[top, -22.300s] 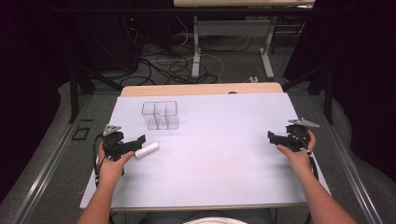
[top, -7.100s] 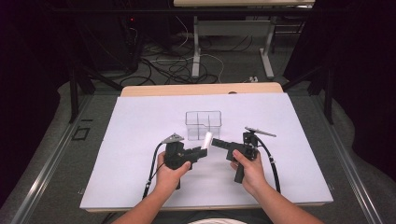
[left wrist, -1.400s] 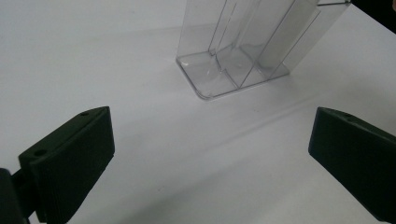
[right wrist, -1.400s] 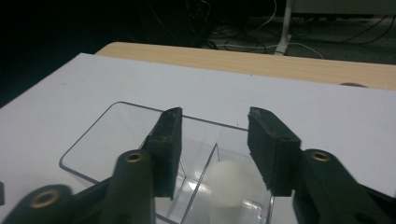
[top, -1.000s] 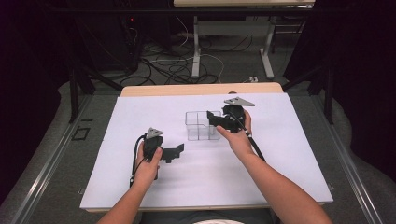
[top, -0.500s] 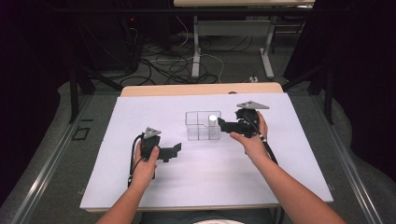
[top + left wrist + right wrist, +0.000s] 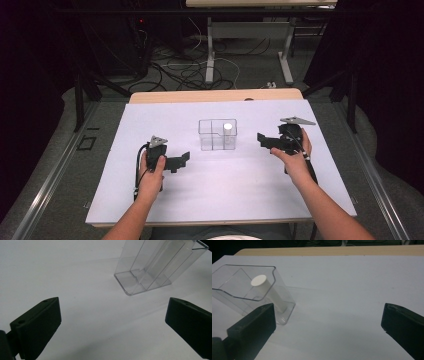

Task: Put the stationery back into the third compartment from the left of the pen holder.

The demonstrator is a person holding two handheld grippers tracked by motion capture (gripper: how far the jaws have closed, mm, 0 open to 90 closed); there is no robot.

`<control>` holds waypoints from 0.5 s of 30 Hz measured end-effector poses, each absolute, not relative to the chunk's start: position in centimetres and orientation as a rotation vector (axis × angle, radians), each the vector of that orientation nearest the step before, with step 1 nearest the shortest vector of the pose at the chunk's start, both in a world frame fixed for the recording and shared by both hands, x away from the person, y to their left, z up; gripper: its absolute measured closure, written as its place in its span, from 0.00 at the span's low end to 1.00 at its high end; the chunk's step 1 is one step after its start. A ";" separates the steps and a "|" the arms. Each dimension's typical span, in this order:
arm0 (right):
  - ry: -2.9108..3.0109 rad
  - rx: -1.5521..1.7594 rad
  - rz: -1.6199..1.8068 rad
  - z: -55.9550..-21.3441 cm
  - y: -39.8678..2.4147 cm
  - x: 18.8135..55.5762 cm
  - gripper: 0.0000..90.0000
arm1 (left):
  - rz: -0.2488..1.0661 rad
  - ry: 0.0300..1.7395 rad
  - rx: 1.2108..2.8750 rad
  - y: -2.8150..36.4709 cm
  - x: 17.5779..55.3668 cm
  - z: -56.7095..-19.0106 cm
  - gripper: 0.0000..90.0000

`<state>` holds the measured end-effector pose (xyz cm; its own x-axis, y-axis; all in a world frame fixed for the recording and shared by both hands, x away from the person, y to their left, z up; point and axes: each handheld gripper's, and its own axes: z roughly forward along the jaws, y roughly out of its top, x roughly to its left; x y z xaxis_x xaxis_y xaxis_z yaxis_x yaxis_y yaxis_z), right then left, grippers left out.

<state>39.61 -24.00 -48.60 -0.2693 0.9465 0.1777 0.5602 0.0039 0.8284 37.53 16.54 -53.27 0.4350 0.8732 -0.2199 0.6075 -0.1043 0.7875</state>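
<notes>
Two grippers flank a clear box [image 7: 217, 134] on a white sheet [image 7: 220, 195] covering the table. Right gripper [image 7: 262, 140]: jaws spread wide with nothing between them; they have just been opening, and the white peg [image 7: 228, 128] is free of them. The peg stands in the box's back right compartment, leaning against the wall, its flat top level with the rim; in the right gripper view the peg [image 7: 270, 293] slants from the top edge down to the floor corner of the box [image 7: 242, 285]. Left gripper [image 7: 184, 159]: jaws released as well, empty, low over the sheet and just beside the box's front left corner, without touching it. In the left gripper view, its pads [image 7: 40, 325] frame bare sheet, with the box [image 7: 155, 267] ahead.

Risks, as judged from this layout:
1. The box looks light and nothing clamps it. A sideways brush from either jaw would likely slide or tip it, and the leaning peg could roll out.
2. The peg rests on a slant, not upright. A jolt to the table or the wall could shift it across the compartment.
3. A trailing cable [image 7: 138, 172] dragged over the sheet could wrinkle it and nudge the box.
</notes>
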 end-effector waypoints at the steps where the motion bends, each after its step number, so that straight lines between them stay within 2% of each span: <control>1: 1.845 1.564 1.182 -48.8 -24.4 39.5 0.00 | 0.381 1.269 1.810 16.6 37.5 -53.3 0.00; 15: 1.786 1.692 1.176 -51.5 -27.6 39.2 0.01 | 0.385 1.274 1.816 16.7 37.7 -53.5 0.00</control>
<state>39.22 -27.61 -51.45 -0.1774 0.9522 0.2486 0.6045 -0.0939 0.7910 37.75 16.67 -53.54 0.4307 0.8765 -0.2153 0.6109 -0.1075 0.7844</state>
